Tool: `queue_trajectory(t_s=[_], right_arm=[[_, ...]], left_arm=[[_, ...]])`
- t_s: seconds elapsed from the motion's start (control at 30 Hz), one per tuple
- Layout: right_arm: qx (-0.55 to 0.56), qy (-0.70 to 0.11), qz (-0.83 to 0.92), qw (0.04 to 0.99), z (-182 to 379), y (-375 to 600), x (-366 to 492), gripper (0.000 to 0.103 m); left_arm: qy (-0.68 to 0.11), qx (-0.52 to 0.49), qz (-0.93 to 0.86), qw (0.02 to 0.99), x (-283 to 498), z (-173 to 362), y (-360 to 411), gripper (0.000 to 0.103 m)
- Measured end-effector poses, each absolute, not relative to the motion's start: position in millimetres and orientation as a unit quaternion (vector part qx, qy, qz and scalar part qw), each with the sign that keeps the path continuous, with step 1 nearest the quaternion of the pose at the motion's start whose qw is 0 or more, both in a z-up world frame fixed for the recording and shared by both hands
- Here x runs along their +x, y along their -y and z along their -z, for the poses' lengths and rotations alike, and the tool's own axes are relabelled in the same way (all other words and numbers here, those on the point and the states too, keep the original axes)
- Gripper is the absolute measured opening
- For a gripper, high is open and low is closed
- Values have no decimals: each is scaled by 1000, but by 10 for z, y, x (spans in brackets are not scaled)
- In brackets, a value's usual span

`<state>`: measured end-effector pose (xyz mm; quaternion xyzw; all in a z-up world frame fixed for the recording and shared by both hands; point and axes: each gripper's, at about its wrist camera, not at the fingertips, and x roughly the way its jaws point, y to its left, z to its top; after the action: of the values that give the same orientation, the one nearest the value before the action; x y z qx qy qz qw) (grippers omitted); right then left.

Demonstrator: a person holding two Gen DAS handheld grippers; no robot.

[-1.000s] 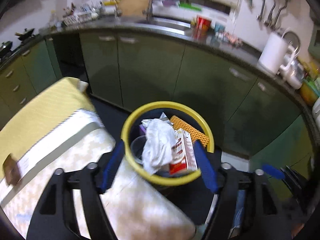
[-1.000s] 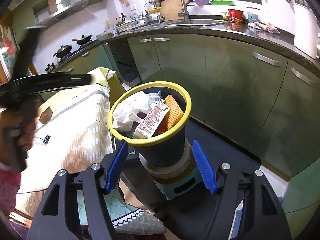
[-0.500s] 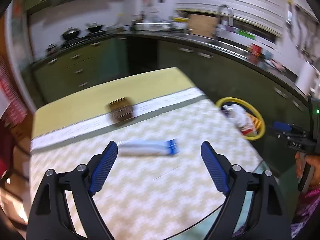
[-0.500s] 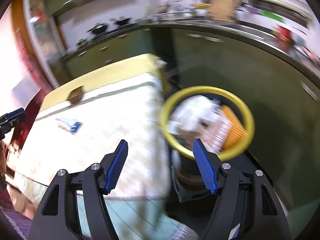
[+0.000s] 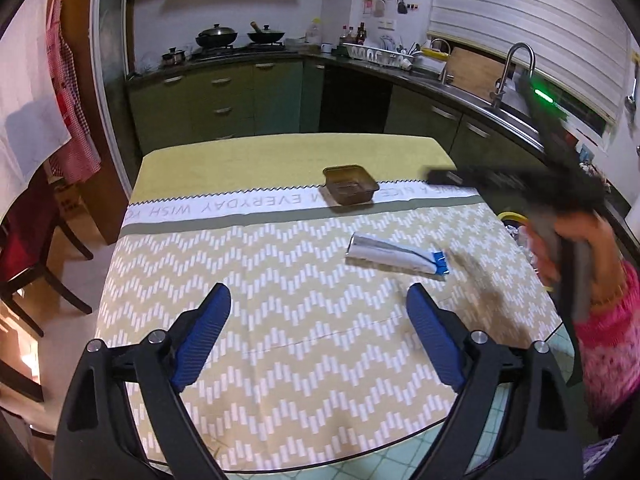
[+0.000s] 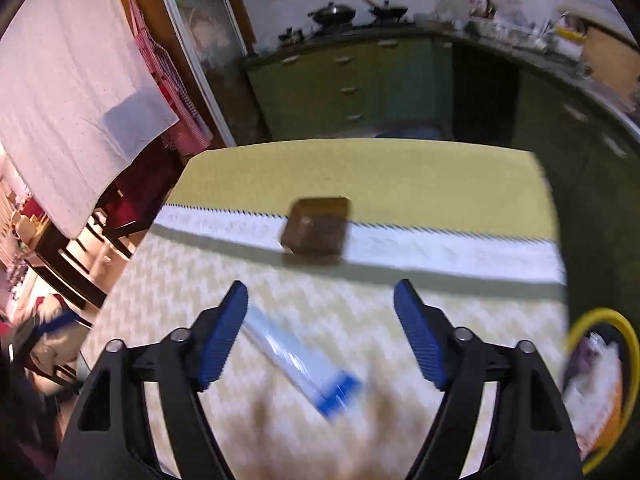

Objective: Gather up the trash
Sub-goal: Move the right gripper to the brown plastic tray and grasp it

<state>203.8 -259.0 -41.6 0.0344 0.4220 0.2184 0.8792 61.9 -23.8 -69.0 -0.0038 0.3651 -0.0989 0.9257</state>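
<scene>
Left gripper (image 5: 318,334): jaws stand wide apart and have just been opening further; nothing between the blue pads (image 5: 204,336), only patterned cloth beneath. It is angled down over the near part of the surface (image 5: 280,380), touching nothing.

Right gripper (image 6: 320,330): jaws also well apart, likewise just been opening; no grip. In the right wrist view the flattened white tube with a blue end (image 6: 298,364) lies on the cloth below and between the pads, its upper end close to the left pad, blurred; contact cannot be told, but the pads do not press on it. This gripper is angled down over the surface too. From the left wrist view it shows as a dark motion-blurred shape over the right edge of the surface, held by a hand (image 5: 576,248) with a pink patterned sleeve (image 5: 612,340).

Task things: the tube (image 5: 396,256) lies flat on the zigzag part of the cloth, right of centre. A brown shallow tray (image 5: 351,189) sits further back on the white lettered band, well apart from the tube; in the right wrist view it (image 6: 316,226) is blurred. The yellow-rimmed bin (image 6: 600,380), with trash in it, stands beside the right edge of the surface, lower than it

Background: green kitchen cabinets (image 5: 224,100), pans on the hob, sink tap at right
</scene>
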Motion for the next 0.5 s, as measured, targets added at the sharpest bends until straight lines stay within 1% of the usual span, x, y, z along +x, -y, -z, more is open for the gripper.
queue_trajectory(t_s=[0.2, 0.33, 0.5], right_arm=[[11, -493, -198, 847, 619, 2049, 2884, 76], [-2, -525, -178, 832, 778, 1880, 3192, 76], [-24, -544, -162, 823, 918, 1727, 3363, 76]], left_arm=[[-373, -7, 100, 922, 619, 769, 144, 85], [-376, -14, 99, 921, 633, 792, 83, 86], [-375, -19, 101, 921, 654, 815, 15, 86]])
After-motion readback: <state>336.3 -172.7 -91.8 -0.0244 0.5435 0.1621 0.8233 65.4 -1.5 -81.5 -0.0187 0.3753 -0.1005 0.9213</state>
